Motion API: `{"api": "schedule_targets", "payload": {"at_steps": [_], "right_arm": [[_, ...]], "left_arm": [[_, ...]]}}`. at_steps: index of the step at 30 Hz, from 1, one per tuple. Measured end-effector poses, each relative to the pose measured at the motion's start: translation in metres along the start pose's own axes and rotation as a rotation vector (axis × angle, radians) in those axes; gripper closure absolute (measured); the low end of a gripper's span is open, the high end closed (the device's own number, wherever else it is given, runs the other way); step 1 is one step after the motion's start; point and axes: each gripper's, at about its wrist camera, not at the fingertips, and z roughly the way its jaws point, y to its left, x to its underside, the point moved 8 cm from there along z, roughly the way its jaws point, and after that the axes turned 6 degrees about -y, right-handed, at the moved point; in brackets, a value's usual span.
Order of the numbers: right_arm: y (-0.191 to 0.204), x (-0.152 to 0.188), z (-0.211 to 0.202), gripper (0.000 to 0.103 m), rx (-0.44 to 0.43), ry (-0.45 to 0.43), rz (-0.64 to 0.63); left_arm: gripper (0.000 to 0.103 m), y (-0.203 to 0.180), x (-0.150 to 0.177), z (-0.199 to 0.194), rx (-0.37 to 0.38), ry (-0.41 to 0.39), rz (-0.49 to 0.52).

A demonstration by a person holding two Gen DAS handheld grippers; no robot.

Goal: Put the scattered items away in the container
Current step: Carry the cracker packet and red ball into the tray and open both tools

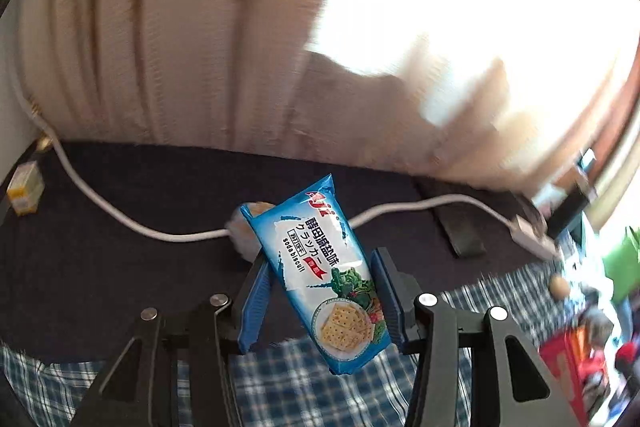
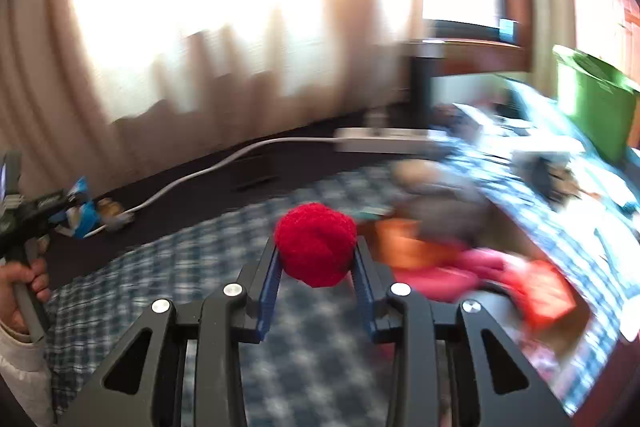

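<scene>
Pinching a cracker pack (image 1: 324, 279) between left tongs (image 1: 320, 291), tilted toward 11 o'clock above checked cloth (image 1: 280, 387). Right tongs (image 2: 316, 267) squeezing a red ball (image 2: 315, 243) over the same cloth. Farther off, white cable (image 1: 120, 215) at 10 o'clock; green bin (image 2: 592, 107) at 2 o'clock, blurred.

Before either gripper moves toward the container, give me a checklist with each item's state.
1. Left gripper holds the soda biscuit packet: ok, pinched between both fingers.
2. Packet sits straight: not ok, tilted.
3. Right gripper holds the red woolly ball: ok.
4. Green container in sight: ok, far right in the right wrist view.
5. Container has room: cannot tell, inside hidden.
6. White cable away from the packet: cannot tell.
</scene>
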Motion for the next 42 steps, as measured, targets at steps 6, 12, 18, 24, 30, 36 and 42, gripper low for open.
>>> {"api": "schedule_targets", "payload": {"at_steps": [6,12,18,24,30,36,42], "right_arm": [[-0.098,0.011,-0.034,0.066,0.146,-0.001,0.102],[-0.139,0.031,-0.042,0.066,0.211,0.038,0.122],[-0.157,0.044,-0.04,0.055,0.253,0.039,0.084],[-0.172,0.04,-0.049,0.027,0.241,-0.018,0.13],[-0.188,0.044,-0.052,0.027,0.235,-0.035,0.198],[-0.192,0.052,-0.051,0.027,0.209,-0.043,0.226],[-0.196,0.053,-0.052,0.027,0.194,-0.06,0.242]], "left_arm": [[0.052,-0.055,0.028,-0.005,0.097,0.057,0.098],[0.052,-0.113,0.048,-0.02,0.194,0.097,0.18],[0.052,-0.166,0.068,-0.034,0.271,0.125,0.243],[0.052,-0.207,0.085,-0.042,0.33,0.156,0.274],[0.052,-0.249,0.097,-0.052,0.405,0.176,0.298],[0.052,-0.295,0.118,-0.058,0.497,0.225,0.33],[0.052,-0.346,0.132,-0.075,0.594,0.225,0.395]]}}
